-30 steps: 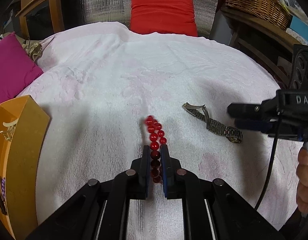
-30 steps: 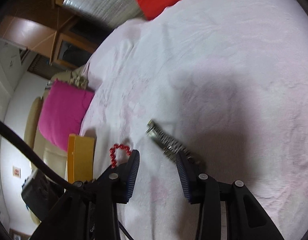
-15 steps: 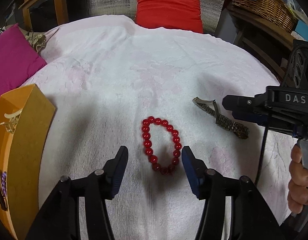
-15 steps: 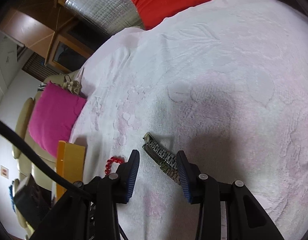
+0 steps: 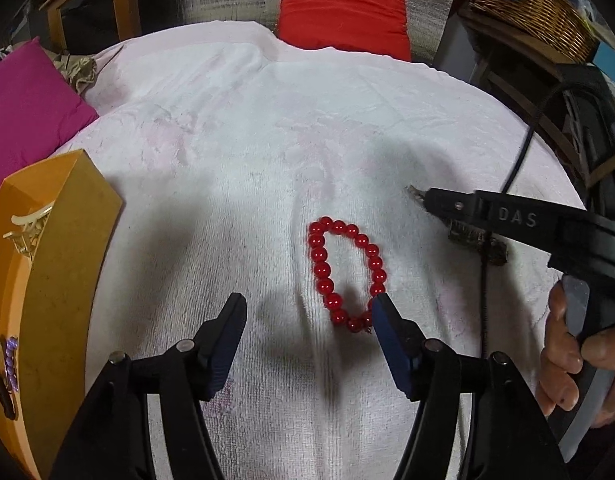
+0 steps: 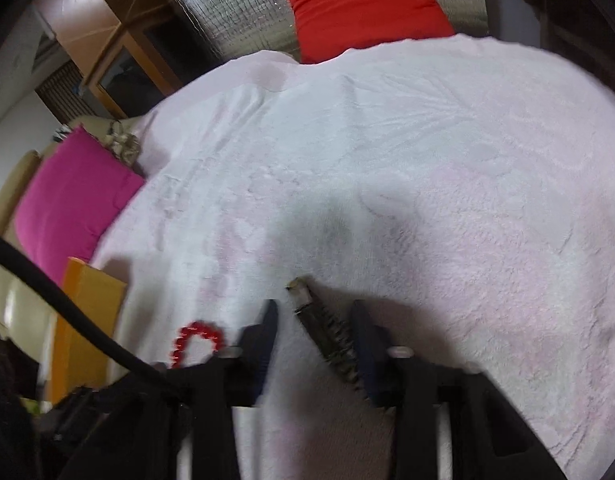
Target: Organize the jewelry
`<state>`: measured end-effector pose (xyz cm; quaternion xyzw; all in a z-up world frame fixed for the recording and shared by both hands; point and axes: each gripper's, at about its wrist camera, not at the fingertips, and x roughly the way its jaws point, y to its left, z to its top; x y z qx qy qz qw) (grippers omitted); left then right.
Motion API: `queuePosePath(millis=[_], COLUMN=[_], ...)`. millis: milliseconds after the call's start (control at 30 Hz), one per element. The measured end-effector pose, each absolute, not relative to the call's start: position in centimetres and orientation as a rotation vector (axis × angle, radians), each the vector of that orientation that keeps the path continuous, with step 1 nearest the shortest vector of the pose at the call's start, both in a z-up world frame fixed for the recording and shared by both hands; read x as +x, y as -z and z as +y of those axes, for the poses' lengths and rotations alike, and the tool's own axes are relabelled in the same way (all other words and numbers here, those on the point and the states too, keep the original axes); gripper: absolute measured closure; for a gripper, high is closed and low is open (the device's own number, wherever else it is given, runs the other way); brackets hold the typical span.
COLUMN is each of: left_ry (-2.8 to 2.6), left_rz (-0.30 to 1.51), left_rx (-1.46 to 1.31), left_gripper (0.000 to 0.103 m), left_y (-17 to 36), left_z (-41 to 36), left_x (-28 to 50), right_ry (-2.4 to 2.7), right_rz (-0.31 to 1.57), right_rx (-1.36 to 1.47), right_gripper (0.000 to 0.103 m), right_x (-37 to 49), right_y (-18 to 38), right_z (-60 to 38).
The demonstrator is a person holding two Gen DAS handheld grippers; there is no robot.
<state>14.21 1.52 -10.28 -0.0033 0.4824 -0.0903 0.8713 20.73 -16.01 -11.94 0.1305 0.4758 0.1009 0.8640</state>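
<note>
A red bead bracelet (image 5: 343, 276) lies as an open loop on the white towel (image 5: 267, 140). My left gripper (image 5: 309, 314) hovers over its near end, open with the jaws still opening and nothing pinched; the right fingertip (image 5: 383, 316) is beside the nearest beads. In the right wrist view a metal watch band (image 6: 327, 332) lies between the fingers of my right gripper (image 6: 315, 330). Its jaws are closing; the band rests by the right finger (image 6: 365, 336), with a gap on the left side. The left wrist view shows that gripper (image 5: 435, 202) over the band (image 5: 477, 242).
A yellow box (image 5: 67, 264) stands at the left edge of the towel, holding a hair clip (image 5: 27, 228) and purple pieces (image 5: 9, 360). A pink cushion (image 5: 23, 120), a red cushion (image 5: 343, 12) and a wicker basket (image 5: 535, 4) ring the towel. A hand (image 5: 567, 344) holds the right gripper.
My left gripper has let go of the red bracelet and spread wide; the bracelet now lies as a loop. My right gripper has moved over the watch band and narrowed around it.
</note>
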Motion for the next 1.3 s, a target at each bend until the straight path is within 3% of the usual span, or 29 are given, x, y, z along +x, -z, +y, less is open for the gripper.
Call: queuePosePath(millis=[133, 500, 733, 833, 900, 933, 1100, 1300], left_ry=[0.186, 0.219, 0.175, 0.18, 0.204, 0.21, 0.221, 0.227], left_rz=[1.008, 1.026, 0.977, 0.952, 0.948, 0.949, 0.941, 0.937], left_rx=[-0.01, -0.055, 0.006, 0.032, 0.048, 0.053, 0.062, 0.066], left_gripper=[0.037, 0.028, 0.028, 0.043, 0.067, 0.07, 0.085, 0.088], left_y=[10.4, 11.0, 11.2, 11.0, 11.0, 11.1, 10.9, 10.8], left_z=[1.1, -0.3, -0.6, -0.9, -1.3, -1.2, -1.3, -1.0], left_x=[14.4, 15.5, 15.8, 15.6, 15.5, 15.4, 15.5, 15.6], right_ry=[-0.204, -0.2, -0.199, -0.231, -0.256, -0.264, -0.262, -0.226], right_rz=[0.991, 1.015, 1.015, 1.003, 0.995, 0.991, 1.006, 0.991], right_rx=[0.312, 0.576, 0.662, 0.649, 0.634, 0.619, 0.518, 0.411], right_gripper=[0.092, 0.092, 0.092, 0.089, 0.089, 0.088, 0.058, 0.057], right_x=[20.5, 20.0, 19.4, 19.3, 19.4, 19.4, 20.0, 21.0], right_y=[11.7, 11.8, 12.0, 11.4, 10.9, 10.8, 10.9, 11.8], right_z=[-16.9, -22.1, -24.0, -23.5, -22.8, -22.4, -20.3, -18.8])
